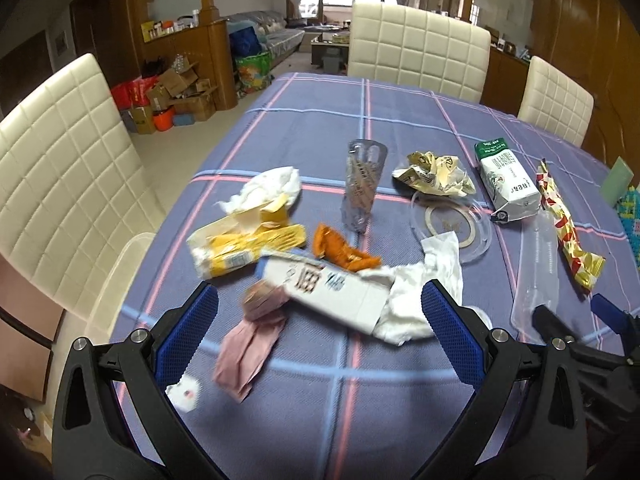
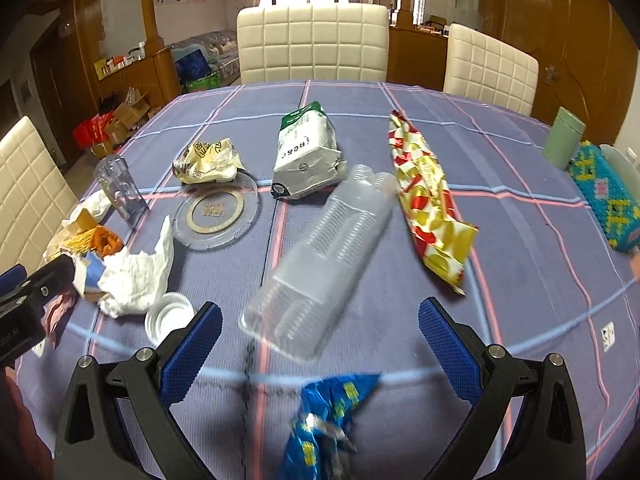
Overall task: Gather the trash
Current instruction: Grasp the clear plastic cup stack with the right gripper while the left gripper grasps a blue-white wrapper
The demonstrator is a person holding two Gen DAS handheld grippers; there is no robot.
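The left gripper (image 1: 320, 320) hangs over the plaid tablecloth (image 1: 400, 120) with its fingers wide apart and nothing between the pads. Just ahead of them lies a white carton (image 1: 332, 292), with a pink wrapper (image 1: 252, 340) near the left finger and crumpled white tissue (image 1: 424, 292) against the right one. Beyond the fingertips sit an orange wrapper (image 1: 340, 248) and a yellow pack (image 1: 240, 244).

The right gripper (image 2: 320, 328) is likewise spread and empty. A clear plastic sleeve of cups (image 2: 324, 256) lies between and just past its fingers, blurred, so contact is hard to judge. A blue wrapper (image 2: 324, 424) sits below the fingers, a white lid (image 2: 168, 316) beside the left one.
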